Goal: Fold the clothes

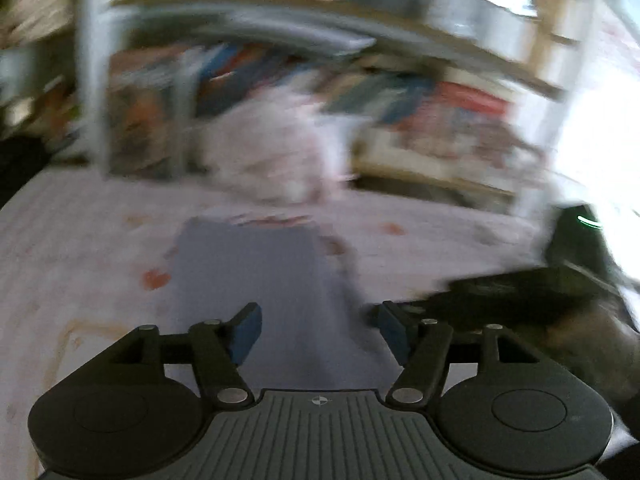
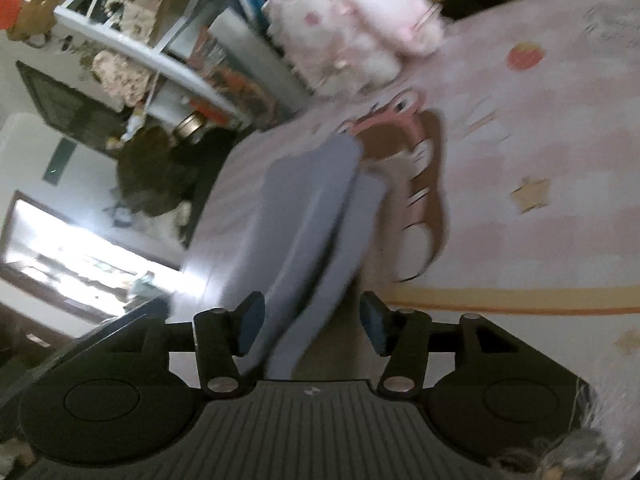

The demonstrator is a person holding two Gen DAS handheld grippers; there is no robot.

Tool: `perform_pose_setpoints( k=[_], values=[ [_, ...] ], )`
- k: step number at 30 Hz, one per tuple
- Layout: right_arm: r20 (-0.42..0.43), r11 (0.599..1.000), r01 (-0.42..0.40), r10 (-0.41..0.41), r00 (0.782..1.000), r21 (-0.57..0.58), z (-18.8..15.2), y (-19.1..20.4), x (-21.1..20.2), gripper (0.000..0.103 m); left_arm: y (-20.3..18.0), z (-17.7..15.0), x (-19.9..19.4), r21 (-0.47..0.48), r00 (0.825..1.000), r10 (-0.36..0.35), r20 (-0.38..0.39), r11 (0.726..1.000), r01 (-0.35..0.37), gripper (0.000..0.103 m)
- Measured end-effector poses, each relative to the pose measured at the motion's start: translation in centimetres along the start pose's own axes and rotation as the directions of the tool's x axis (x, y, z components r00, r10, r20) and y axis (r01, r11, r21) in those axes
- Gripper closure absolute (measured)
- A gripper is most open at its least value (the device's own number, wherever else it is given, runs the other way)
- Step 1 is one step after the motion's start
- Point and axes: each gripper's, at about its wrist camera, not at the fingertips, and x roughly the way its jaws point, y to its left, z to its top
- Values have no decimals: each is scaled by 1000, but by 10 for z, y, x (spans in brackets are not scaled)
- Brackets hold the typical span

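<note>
A grey-blue garment (image 1: 260,276) lies flat on the pink patterned bedspread (image 1: 80,240), running from the middle of the bed toward my left gripper (image 1: 320,332). That gripper hovers over its near end, open, with nothing between the blue pads. In the tilted right wrist view the same garment (image 2: 304,208) shows as folded layers with a lifted edge. My right gripper (image 2: 312,328) is open with the garment's near edge lying between the spread fingers, not pinched. The other gripper (image 1: 520,292) appears as a dark blurred shape at the right of the left wrist view.
A pink and white plush toy (image 2: 352,32) sits at the far end of the bed. Crowded bookshelves (image 1: 400,92) stand behind it. The bedspread (image 2: 540,160) carries a cartoon print (image 2: 416,168). A bright window (image 2: 60,248) and the floor lie beyond the bed's edge. The left view is motion-blurred.
</note>
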Motion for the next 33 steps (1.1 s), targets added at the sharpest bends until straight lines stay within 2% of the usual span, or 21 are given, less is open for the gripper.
perform_pose_setpoints(
  k=[1, 3, 4, 5, 6, 7, 9, 11, 13, 15, 16, 19, 20, 22, 25, 27, 28, 29, 30, 31, 33],
  values=[
    [-12, 1000, -3, 3, 1000, -4, -1, 3, 6, 49, 4, -3, 11, 7, 998, 49, -35, 999, -49, 47],
    [-8, 998, 33, -34, 999, -50, 1, 11, 20, 51, 5, -14, 30, 60, 991, 103, -89, 993, -98, 64],
    [-5, 996, 52, -52, 999, -74, 2, 15, 27, 55, 2, -20, 35, 89, 989, 118, -91, 990, -110, 64],
    [25, 988, 71, -68, 997, -137, 2, 23, 28, 81, -2, -26, 38, 118, 988, 128, -82, 986, -118, 64],
    [57, 975, 91, -81, 995, -200, 2, 32, 29, 90, -5, -30, 39, 133, 988, 134, -73, 983, -123, 64],
    [89, 958, 113, -92, 992, -262, 2, 41, 30, 90, -8, -34, 39, 140, 989, 137, -63, 982, -127, 64],
    [185, 901, 77, 4, 983, -428, -8, 61, 13, 96, -12, -40, 41, 142, 988, 145, -51, 980, -137, 64],
    [200, 859, 149, -56, 978, -490, -14, 68, 15, 97, -14, -41, 44, 164, 986, 155, -56, 976, -144, 64],
    [153, 872, 260, -215, 965, -415, -8, 50, 33, 97, -16, -41, 46, 195, 985, 164, -62, 969, -149, 62],
    [78, 901, 309, -300, 951, -304, -1, 22, 44, 97, -18, -42, 48, 226, 983, 173, -67, 962, -154, 61],
    [89, 911, 299, -285, 954, -285, -1, 20, 39, 97, -18, -40, 46, 229, 983, 170, -62, 962, -152, 61],
    [152, 925, 280, -248, 957, -258, -2, 21, 19, 79, -15, -34, 35, 219, 988, 149, -33, 966, -138, 59],
    [188, 924, 272, -226, 956, -270, -4, 27, 10, 66, -14, -32, 31, 215, 990, 142, -23, 967, -134, 59],
    [207, 939, 214, -161, 965, -267, -4, 35, 2, 61, -13, -28, 24, 209, 992, 128, -4, 970, -124, 59],
    [131, 953, 139, -106, 986, -268, 0, 43, 11, 47, -9, -23, 24, 183, 995, 104, -8, 978, -100, 58],
    [51, 958, 114, -104, 993, -261, 3, 44, 27, 45, -9, -25, 31, 184, 994, 103, -42, 979, -93, 58],
    [27, 964, 116, -113, 993, -241, 3, 42, 35, 47, -12, -28, 36, 197, 992, 108, -64, 976, -93, 58],
    [2, 968, 120, -122, 992, -219, 3, 39, 43, 57, -15, -31, 41, 214, 990, 118, -77, 972, -99, 58],
    [-7, 971, 133, -137, 991, -199, 3, 36, 47, 83, -19, -35, 44, 233, 988, 130, -83, 966, -107, 58],
    [-12, 970, 135, -140, 990, -201, 2, 36, 48, 90, -21, -38, 46, 244, 987, 139, -84, 963, -115, 58],
    [6, 965, 107, -108, 994, -238, -2, 41, 40, 92, -22, -40, 47, 229, 987, 142, -81, 966, -120, 58]
  ],
)
